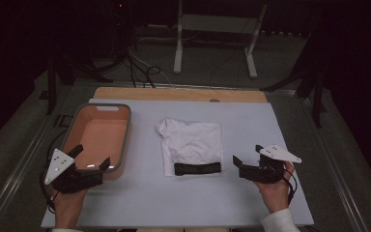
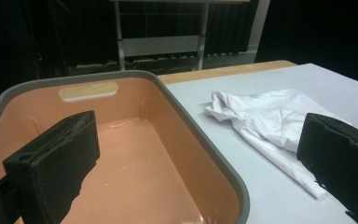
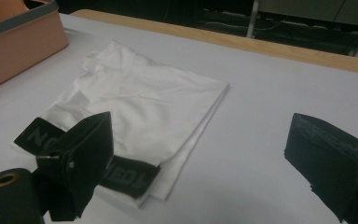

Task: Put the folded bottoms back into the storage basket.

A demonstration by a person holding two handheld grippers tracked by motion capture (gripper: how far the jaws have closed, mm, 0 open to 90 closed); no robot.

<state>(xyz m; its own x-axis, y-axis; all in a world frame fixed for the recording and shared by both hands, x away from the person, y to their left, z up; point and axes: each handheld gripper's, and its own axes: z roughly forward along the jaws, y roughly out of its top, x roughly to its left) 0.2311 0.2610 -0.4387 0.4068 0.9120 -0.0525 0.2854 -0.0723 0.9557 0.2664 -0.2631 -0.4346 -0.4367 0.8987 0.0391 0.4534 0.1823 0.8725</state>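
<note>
Claws first: my left claw point(image 1: 91, 157) hangs over the near end of the orange bin point(image 1: 77, 125), jaws spread wide with nothing between them. My right claw point(image 1: 247, 155) sits just above the worktop point(image 1: 251, 121) near the right of the garment, jaws likewise apart and empty.

Between them lies the folded white garment point(image 1: 193, 140), flat on the middle of the worktop, its black waistband point(image 1: 197, 168) along the near edge, facing me. It lies near the bin but apart from it.

What worries me: that fold is loose. If I pinch just the top layer, I reckon the thing falls open as it lifts. Catch the waistband alone and the white cloth could drag and bunch against the bin's grey rim point(image 2: 205, 135). And my left claw is low over that rim, so a careless swing might knock the bin.

Count: one garment, one waistband on it, one bin, empty as far as I see, two claws, two hands. Behind the worktop, one white metal stand point(image 1: 217, 29).
</note>
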